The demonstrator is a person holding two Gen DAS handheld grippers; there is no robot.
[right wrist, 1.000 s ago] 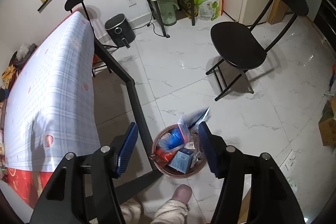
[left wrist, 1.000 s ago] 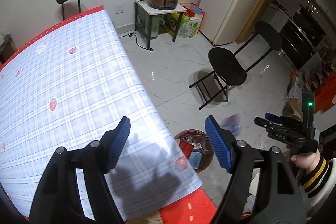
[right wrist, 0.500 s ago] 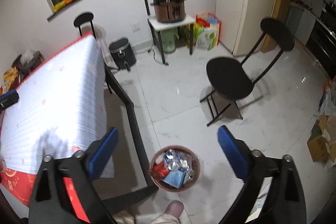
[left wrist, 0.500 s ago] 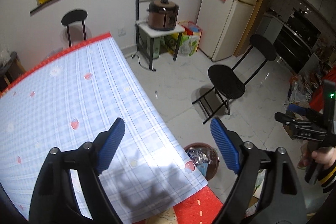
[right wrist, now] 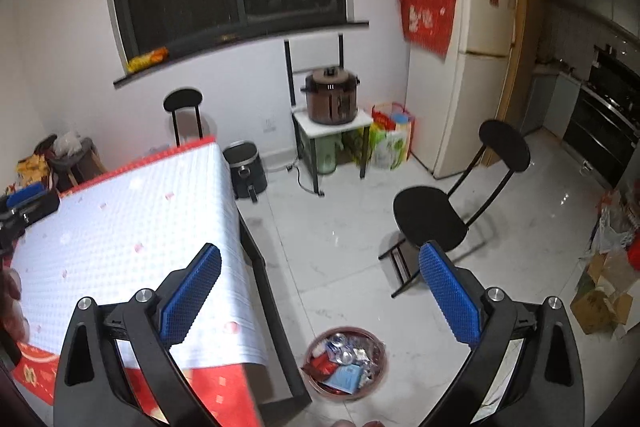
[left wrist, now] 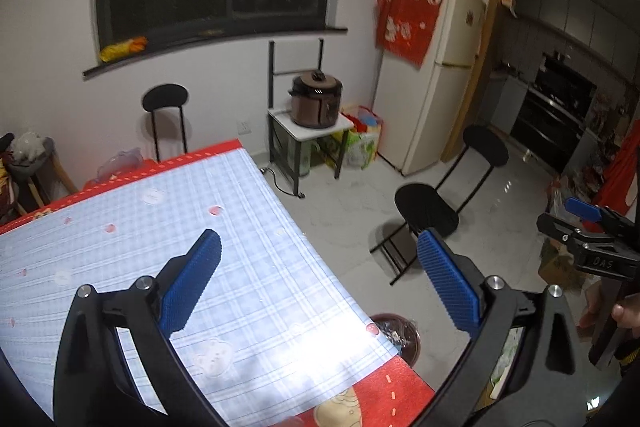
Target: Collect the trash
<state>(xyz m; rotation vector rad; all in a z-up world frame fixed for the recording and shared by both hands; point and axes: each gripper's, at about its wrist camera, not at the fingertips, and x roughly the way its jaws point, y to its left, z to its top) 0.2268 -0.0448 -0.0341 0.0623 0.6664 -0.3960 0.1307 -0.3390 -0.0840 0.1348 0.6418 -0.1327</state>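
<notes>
While low between fingers (right wrist: 450, 293): bin (right wrist: 346, 363).

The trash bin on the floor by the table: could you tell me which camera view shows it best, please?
The right wrist view shows the trash bin best: its whole round rim and the wrappers inside are visible on the floor beside the table leg. In the left wrist view the table corner hides most of it, leaving only part of the rim.

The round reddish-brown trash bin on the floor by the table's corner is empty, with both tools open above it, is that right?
Not quite: the round reddish-brown trash bin is full of wrappers and packets, not empty, as the right wrist view shows. The rest holds: it stands on the floor by the table's corner, and the left tool and right tool are open.
</notes>
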